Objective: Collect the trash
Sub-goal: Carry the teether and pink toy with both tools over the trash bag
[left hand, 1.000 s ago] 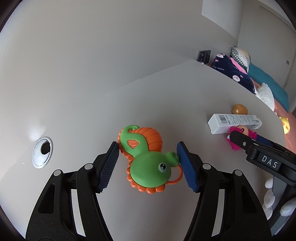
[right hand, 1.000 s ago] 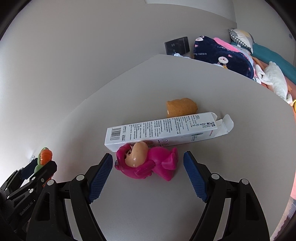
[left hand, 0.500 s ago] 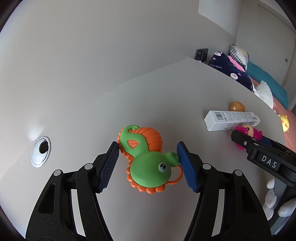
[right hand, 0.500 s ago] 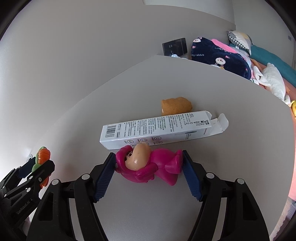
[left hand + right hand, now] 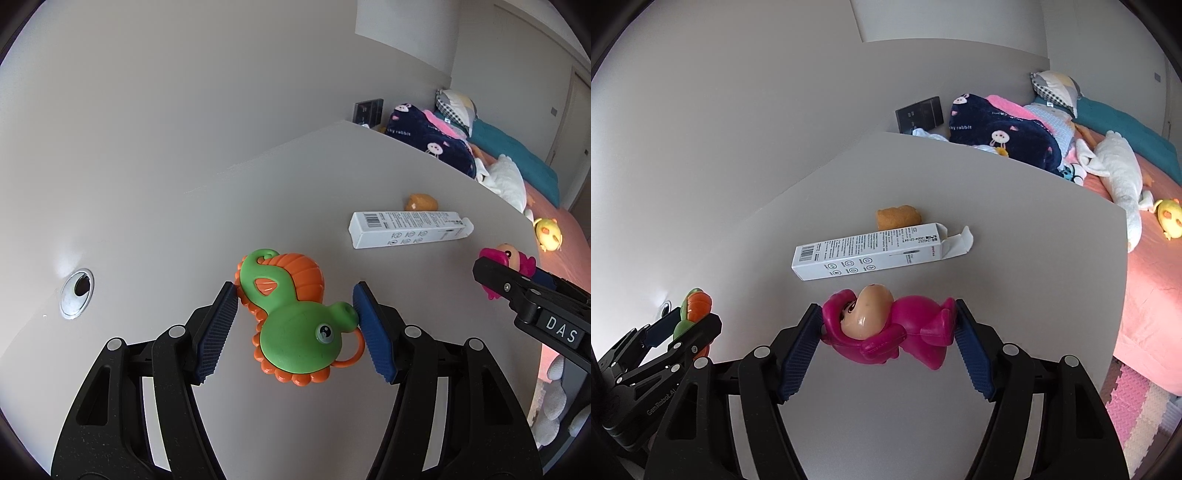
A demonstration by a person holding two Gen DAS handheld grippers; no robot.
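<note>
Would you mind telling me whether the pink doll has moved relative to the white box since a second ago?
Yes. The pink doll, clamped by the right gripper, has drawn away from the white box toward the camera; earlier it lay against the box.

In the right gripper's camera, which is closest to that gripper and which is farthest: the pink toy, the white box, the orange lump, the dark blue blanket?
1. Pink toy: clamped between the right gripper pads.
2. White box: lying on the table just beyond the toy.
3. Orange lump: right behind the box.
4. Dark blue blanket: past the table's far edge, on the bed.
</note>
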